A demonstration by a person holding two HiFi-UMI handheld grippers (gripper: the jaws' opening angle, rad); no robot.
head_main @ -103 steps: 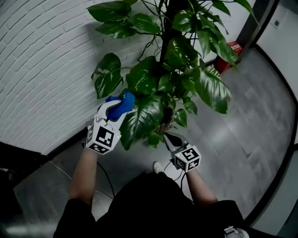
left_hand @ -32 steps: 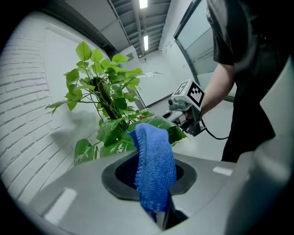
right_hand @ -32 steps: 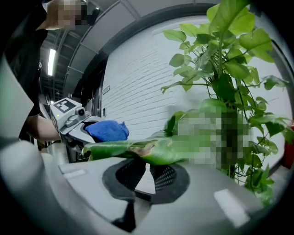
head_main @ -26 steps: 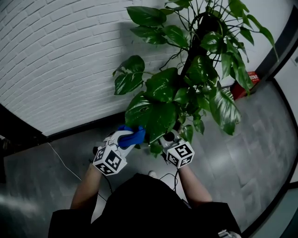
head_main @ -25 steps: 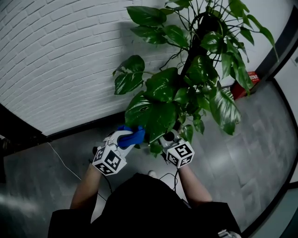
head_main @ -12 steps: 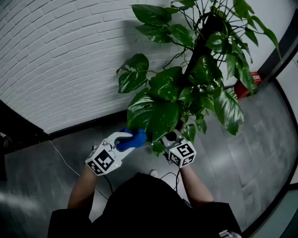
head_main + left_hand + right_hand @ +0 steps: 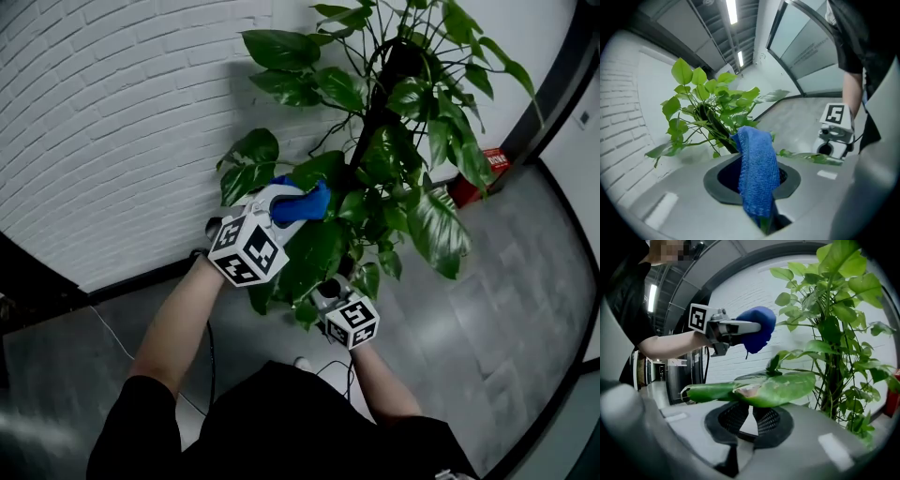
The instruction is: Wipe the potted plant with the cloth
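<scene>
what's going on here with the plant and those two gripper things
A person is cleaning the potted plant with a hand-held gripper in each hand. The left gripper is shut on a blue cloth and holds it up against the leaves near the stem. The right gripper sits lower, with its jaws a little apart and a large leaf lying across their tips, apparently propping it from below.
</scene>
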